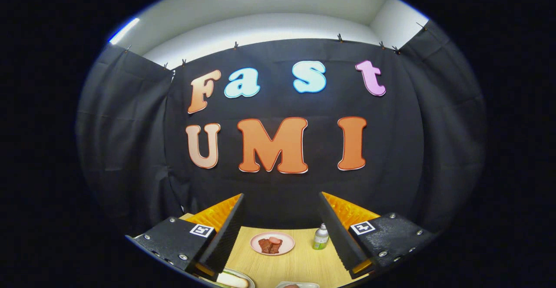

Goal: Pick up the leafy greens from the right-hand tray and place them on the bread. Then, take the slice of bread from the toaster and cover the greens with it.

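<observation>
My gripper [281, 201] is held high above the table and looks mostly at the booth's wall, its two fingers spread wide with nothing between them. Low between the fingers I see the wooden table [282, 262]. A slice of bread [232, 280] lies on a plate [247, 276] just under the left finger, partly cut off. The leafy greens and the toaster are hidden from this angle.
A pink plate [272, 243] with pieces of meat sits on the table beyond the fingers. A small bottle with a white cap [321, 237] stands beside the right finger. The edge of another tray [297, 285] peeks in at the near side.
</observation>
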`<state>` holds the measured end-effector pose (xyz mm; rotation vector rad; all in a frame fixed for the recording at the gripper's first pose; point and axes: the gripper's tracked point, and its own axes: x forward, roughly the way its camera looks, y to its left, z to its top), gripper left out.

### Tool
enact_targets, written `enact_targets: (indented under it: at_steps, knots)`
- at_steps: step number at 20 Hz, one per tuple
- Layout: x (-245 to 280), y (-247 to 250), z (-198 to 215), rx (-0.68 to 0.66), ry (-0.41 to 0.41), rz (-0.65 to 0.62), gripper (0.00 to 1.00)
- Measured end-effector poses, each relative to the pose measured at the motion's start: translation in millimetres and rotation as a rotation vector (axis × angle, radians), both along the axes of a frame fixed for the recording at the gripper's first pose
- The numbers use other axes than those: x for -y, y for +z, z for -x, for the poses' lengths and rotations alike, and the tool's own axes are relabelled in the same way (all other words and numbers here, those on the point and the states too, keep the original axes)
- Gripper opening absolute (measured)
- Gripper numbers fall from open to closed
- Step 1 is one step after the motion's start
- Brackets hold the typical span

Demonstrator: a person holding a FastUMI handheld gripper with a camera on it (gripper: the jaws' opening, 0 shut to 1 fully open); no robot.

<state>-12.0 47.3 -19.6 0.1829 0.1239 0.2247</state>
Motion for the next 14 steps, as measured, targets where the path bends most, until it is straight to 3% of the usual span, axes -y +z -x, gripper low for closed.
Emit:
enact_targets:
  at_steps: [7, 14]
  knots:
    - [9, 16, 2, 0.080, -0.028, 0.042, 0.98]
    - [-13, 25, 5, 0.100, 0.004, 0.052, 0.98]
